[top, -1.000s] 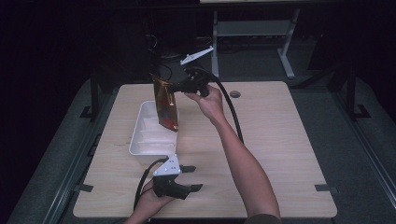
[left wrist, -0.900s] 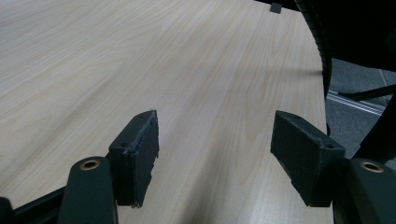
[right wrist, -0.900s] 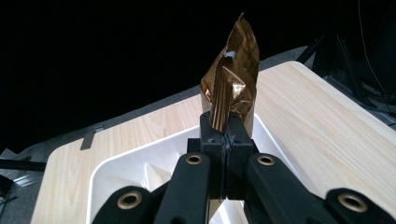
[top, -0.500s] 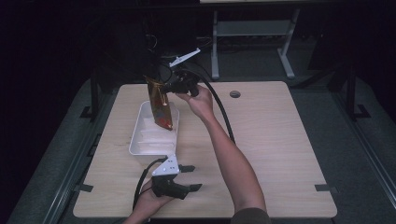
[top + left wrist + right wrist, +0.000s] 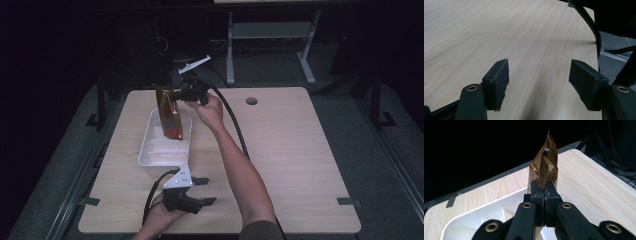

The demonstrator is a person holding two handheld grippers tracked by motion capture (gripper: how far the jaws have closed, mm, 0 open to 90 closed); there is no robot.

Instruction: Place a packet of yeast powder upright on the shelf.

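Comparing with half a second back, we find the right tool has carried the gold foil pouch a little further toward the far left of the bench; a second back it hung nearer the tray's right side. The pouch now hangs upright over the far end of the white tray, its lower edge down inside or just above the tray's wall; we cannot tell whether it touches.

In the right gripper view the right tool has its jaws pressed together on the pouch, pinching the crumpled foil partway up, with the torn top rising above them. The tray lies directly below and ahead of the jaws.

We note the left tool unmoved at the near edge of the bench, just short of the tray's near end. Its jaws stand wide apart with nothing but bare wood between them. The right tool's black cable trails along the forearm and across the bench to the left tool's right.
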